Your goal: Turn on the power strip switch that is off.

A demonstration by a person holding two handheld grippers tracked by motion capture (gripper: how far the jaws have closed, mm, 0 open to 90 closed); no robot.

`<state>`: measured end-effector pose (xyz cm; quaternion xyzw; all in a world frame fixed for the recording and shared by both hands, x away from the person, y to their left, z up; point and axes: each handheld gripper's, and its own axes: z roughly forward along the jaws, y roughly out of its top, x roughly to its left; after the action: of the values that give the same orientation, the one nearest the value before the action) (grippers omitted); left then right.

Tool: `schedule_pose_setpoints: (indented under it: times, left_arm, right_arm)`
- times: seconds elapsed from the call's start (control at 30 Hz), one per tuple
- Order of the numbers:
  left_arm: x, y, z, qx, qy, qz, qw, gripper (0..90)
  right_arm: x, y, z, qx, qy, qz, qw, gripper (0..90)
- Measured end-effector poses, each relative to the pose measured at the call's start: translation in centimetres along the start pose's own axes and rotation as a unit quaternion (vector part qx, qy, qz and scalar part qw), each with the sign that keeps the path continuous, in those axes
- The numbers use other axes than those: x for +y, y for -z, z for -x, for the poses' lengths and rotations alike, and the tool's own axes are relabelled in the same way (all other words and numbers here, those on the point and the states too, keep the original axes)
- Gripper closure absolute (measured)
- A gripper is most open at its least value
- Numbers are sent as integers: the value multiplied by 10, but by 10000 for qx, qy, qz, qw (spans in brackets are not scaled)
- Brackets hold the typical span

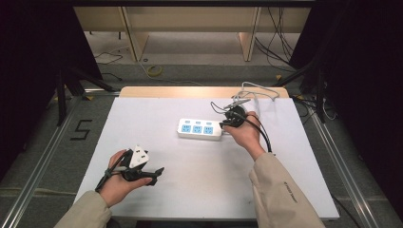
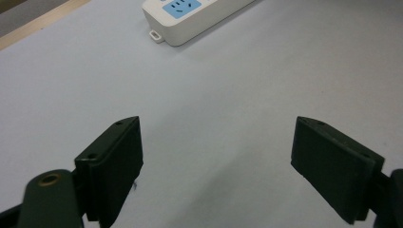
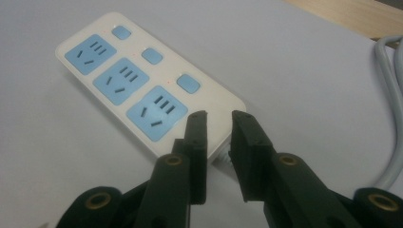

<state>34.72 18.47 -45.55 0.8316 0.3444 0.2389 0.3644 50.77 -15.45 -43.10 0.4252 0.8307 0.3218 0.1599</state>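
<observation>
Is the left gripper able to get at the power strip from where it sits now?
Probably yes: the left gripper is open, and bare table lies between it and the power strip.

A white power strip [image 1: 200,128] lies flat on the table, face up, a little toward one o'clock of the table's centre, its long side running nine to three. It carries three pale blue socket panels [image 3: 122,80] in a row, each with a small blue switch [image 3: 152,55] beside it. Its grey cord [image 1: 259,92] leaves the three o'clock end and loops away toward twelve.
</observation>
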Motion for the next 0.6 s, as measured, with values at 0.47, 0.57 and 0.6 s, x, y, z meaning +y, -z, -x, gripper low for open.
schedule_pose_setpoints:
  times: [0.47, 0.57, 0.6]
  left_arm:
    - [0, 0, 0, 15, 13, -14, 10000, 173]
    - [0, 0, 0, 14, 12, -15, 10000, 173]
    - [0, 0, -1, 13, 13, -20, 10000, 173]
  right_arm:
    - [-16, 19, 2, 183, -114, 153, 9996, 659]
    - [-20, 25, 2, 194, -105, 147, 9996, 642]
    - [-22, 28, 3, 193, -108, 153, 9996, 636]
